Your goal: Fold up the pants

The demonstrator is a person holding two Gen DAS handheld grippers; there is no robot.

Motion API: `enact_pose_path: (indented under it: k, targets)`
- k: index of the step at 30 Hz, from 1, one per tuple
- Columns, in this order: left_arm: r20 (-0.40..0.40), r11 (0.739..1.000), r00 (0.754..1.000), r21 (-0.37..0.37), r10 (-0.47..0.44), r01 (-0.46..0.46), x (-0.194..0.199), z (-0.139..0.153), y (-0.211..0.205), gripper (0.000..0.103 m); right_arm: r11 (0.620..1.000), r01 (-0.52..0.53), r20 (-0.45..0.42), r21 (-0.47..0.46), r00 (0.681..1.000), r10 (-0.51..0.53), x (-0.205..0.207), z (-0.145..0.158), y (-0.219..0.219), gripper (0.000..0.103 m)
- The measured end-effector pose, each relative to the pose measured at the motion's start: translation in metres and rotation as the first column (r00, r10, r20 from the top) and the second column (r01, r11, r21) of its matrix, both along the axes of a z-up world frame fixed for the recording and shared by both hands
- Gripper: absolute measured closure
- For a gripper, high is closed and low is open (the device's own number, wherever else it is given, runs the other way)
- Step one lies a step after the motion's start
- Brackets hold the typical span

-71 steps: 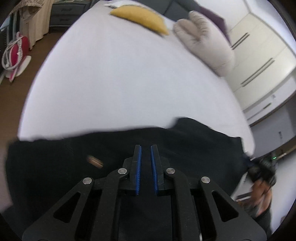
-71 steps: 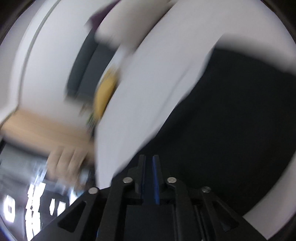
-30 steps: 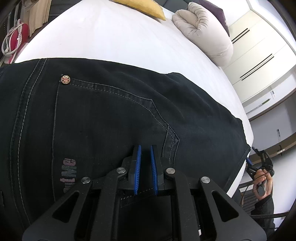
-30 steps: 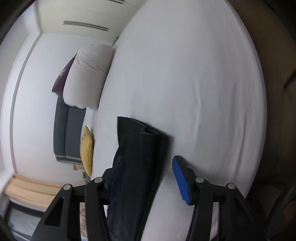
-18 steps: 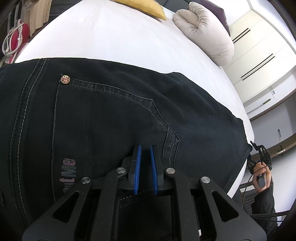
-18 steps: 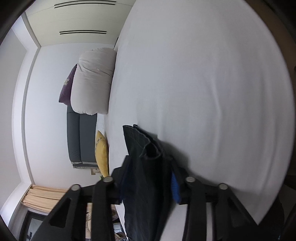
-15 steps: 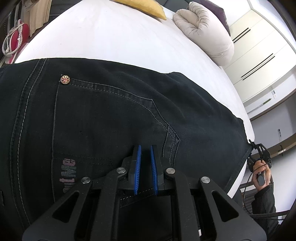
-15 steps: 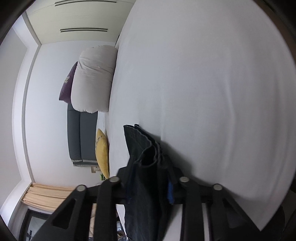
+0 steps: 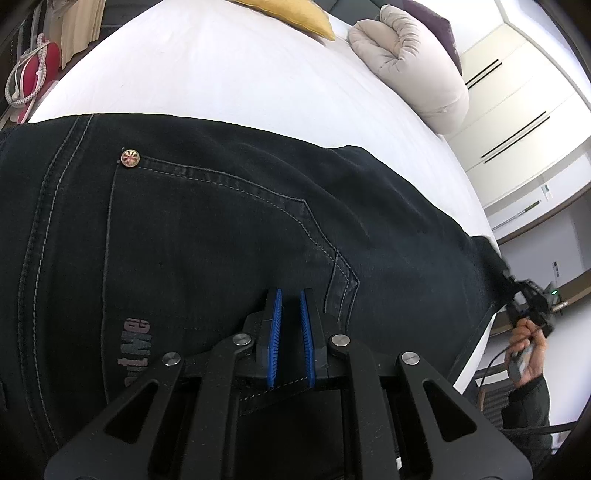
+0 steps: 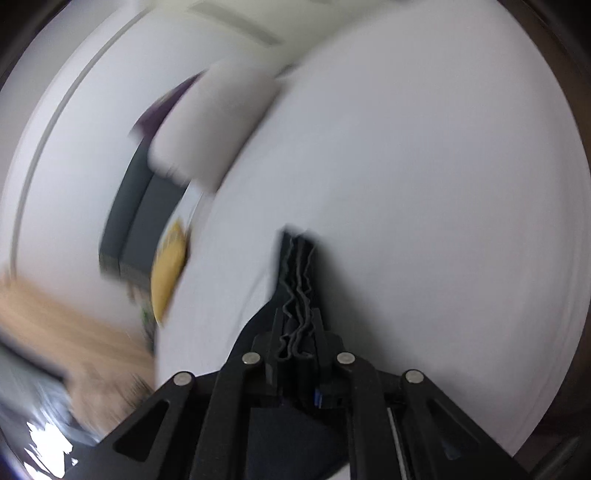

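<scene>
Black jeans (image 9: 207,236) lie flat on the white bed (image 9: 229,81), back pocket and a brass rivet facing up. My left gripper (image 9: 290,297) rests low over the pocket, its blue pads nearly together with a narrow gap, nothing visibly pinched. My right gripper (image 10: 298,317) is shut on the bunched leg ends of the jeans (image 10: 297,266), several layers stacked between the fingers. The right wrist view is blurred by motion. The right gripper also shows in the left wrist view (image 9: 526,295), held by a hand at the jeans' far end.
A yellow cushion (image 9: 295,14) and a rolled beige duvet (image 9: 413,62) lie at the head of the bed. White wardrobes (image 9: 517,122) stand at the right. A red item (image 9: 29,77) sits on the floor at the left.
My right gripper closed from open onto the jeans' leg ends and is now moving, blurring its view. My left gripper has stayed still over the pocket.
</scene>
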State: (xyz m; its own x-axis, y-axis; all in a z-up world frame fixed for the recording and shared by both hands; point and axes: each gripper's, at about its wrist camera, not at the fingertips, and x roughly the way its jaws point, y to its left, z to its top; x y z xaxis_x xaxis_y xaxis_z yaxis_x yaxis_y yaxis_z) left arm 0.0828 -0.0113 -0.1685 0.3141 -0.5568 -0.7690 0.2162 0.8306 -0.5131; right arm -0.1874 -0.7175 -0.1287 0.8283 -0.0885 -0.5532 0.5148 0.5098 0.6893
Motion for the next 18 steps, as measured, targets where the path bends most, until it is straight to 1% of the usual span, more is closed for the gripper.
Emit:
enact_pose_path:
  k: [1,2,3,4,5,6,7,8,9,10,11,12,13,14,15,16,17,18]
  targets:
    - [-0.002,1.0,1.0,-0.002,0.005,-0.005,0.0,0.001,0.001,0.092,0.995,-0.061,-0.033,-0.082,0.998,0.059,0.011,0.012,0.02,0.092]
    - [-0.003,1.0,1.0,-0.004,0.009,-0.009,0.0,0.001,0.001,0.092,0.977,-0.135,-0.077,-0.168,0.989,0.123,0.025,0.023,0.046,0.092]
    - [-0.005,1.0,1.0,-0.006,0.014,-0.014,0.0,0.002,0.002,0.092,0.943,-0.216,-0.133,-0.251,0.973,0.188,0.037,0.03,0.074,0.092]
    - [-0.01,1.0,1.0,-0.009,0.021,-0.021,0.0,0.003,0.002,0.092,0.895,-0.301,-0.198,-0.33,0.949,0.246,0.048,0.034,0.105,0.092]
    - [-0.012,1.0,1.0,-0.011,0.028,-0.028,0.0,0.005,0.002,0.092,0.801,-0.415,-0.304,-0.431,0.903,0.304,0.061,0.034,0.148,0.092]
    - [-0.011,0.999,0.999,-0.012,0.03,-0.03,-0.001,0.006,0.002,0.092,0.713,-0.497,-0.389,-0.494,0.86,0.33,0.071,0.03,0.18,0.092]
    - [-0.012,0.999,1.0,-0.021,0.027,-0.028,-0.001,0.008,0.001,0.091,0.635,-0.56,-0.457,-0.532,0.822,0.341,0.076,0.023,0.206,0.092]
    - [-0.015,0.999,1.0,-0.03,0.025,-0.025,-0.001,0.01,-0.001,0.091,0.54,-0.626,-0.534,-0.563,0.774,0.34,0.081,0.01,0.234,0.092]
    - [-0.019,0.999,1.0,-0.037,0.024,-0.025,-0.001,0.011,-0.002,0.091,0.435,-0.686,-0.616,-0.583,0.723,0.314,0.086,-0.007,0.259,0.092]
    - [-0.024,0.998,0.999,-0.051,0.025,-0.026,-0.001,0.013,-0.005,0.089,0.359,-0.72,-0.67,-0.594,0.69,0.275,0.088,-0.022,0.275,0.091]
    - [-0.024,0.997,0.999,-0.068,0.024,-0.025,-0.002,0.015,-0.006,0.083,0.299,-0.74,-0.706,-0.603,0.669,0.232,0.089,-0.036,0.287,0.091]
    - [-0.021,0.996,1.0,-0.083,0.023,-0.025,-0.002,0.018,-0.008,0.075,0.274,-0.738,-0.711,-0.617,0.672,0.206,0.088,-0.043,0.292,0.091]
    - [-0.017,0.995,1.0,-0.097,0.025,-0.027,-0.002,0.02,-0.01,0.042,0.284,-0.728,-0.702,-0.624,0.682,0.204,0.086,-0.044,0.292,0.091]
    - [-0.011,0.993,0.999,-0.114,0.034,-0.035,-0.003,0.022,-0.011,0.011,0.303,-0.721,-0.694,-0.623,0.688,0.211,0.086,-0.042,0.29,0.091]
    - [-0.003,0.989,0.999,-0.138,0.05,-0.05,-0.003,0.024,-0.012,0.006,0.31,-0.717,-0.69,-0.624,0.692,0.212,0.085,-0.04,0.287,0.091]
    - [-0.002,0.984,0.998,-0.166,0.065,-0.064,-0.003,0.024,-0.015,0.006,0.304,-0.717,-0.691,-0.627,0.692,0.209,0.086,-0.039,0.287,0.091]
    - [-0.016,0.983,0.998,-0.174,0.058,-0.06,0.0,0.025,-0.02,0.006,0.292,-0.716,-0.69,-0.633,0.694,0.206,0.084,-0.038,0.288,0.091]
    - [-0.04,0.982,0.998,-0.181,0.043,-0.05,0.002,0.023,-0.026,0.006,0.289,-0.714,-0.688,-0.637,0.696,0.205,0.083,-0.037,0.289,0.091]
